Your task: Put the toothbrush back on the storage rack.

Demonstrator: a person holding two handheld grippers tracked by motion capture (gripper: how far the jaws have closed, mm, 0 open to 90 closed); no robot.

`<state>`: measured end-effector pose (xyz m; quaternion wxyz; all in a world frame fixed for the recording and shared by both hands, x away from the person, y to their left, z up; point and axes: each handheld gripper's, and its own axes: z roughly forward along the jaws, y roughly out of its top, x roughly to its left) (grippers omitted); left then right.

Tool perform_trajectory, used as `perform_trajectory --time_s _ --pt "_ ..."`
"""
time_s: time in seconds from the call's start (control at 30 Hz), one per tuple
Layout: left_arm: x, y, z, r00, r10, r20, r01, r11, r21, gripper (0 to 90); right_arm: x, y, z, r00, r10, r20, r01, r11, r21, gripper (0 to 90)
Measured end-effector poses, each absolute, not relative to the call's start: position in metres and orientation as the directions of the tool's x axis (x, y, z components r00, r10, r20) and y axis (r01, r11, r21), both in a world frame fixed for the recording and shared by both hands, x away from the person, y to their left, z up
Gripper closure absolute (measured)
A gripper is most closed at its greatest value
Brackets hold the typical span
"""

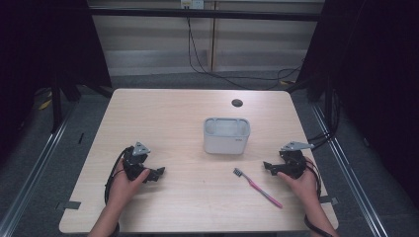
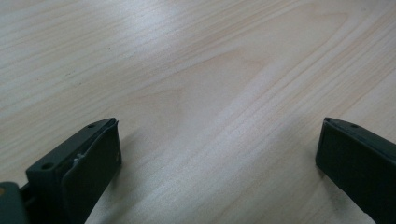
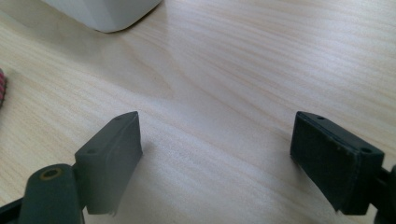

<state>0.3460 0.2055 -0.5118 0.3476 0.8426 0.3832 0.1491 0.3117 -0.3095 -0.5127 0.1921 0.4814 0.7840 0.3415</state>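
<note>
A white holder cup [image 1: 227,135] stands near the middle of the wooden table [image 1: 163,113]. A pink toothbrush [image 1: 257,187] with dark bristles lies in front of it, to the right. My left gripper [image 1: 159,175] rests low at the front left, open, with bare wood between its jaws [image 2: 219,140]. My right gripper [image 1: 269,167] sits at the front right, just right of the toothbrush head, open with nothing between its jaws [image 3: 217,140]. In the right gripper view the cup's base [image 3: 105,11] shows at top left and the brush head [image 3: 2,86] at the left edge.
A small dark round hole cover [image 1: 237,102] sits on the table behind the cup. Cables trail from both grippers toward the person's hands. Dark curtains and metal floor rails flank the table; cables hang at the back wall.
</note>
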Motion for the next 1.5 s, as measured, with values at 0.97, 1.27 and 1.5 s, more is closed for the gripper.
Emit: perform_trajectory --time_s 0.97,1.27,1.5 --pt "0.345 0.205 -0.512 0.661 0.75 -0.012 0.542 -0.466 0.699 0.0 0.307 -0.268 -0.462 -0.582 0.801 0.139 0.72 0.428 0.547 36.9" --pt "0.345 0.205 -0.512 0.661 0.75 -0.011 0.542 -0.468 0.698 0.0 0.311 -0.251 -0.454 -0.623 0.772 0.129 0.707 0.484 0.515 41.0" --pt "0.345 0.205 -0.512 0.661 0.75 -0.011 0.542 -0.467 0.698 0.0 0.312 -0.241 -0.455 -0.636 0.759 0.139 0.711 0.506 0.488 42.7"
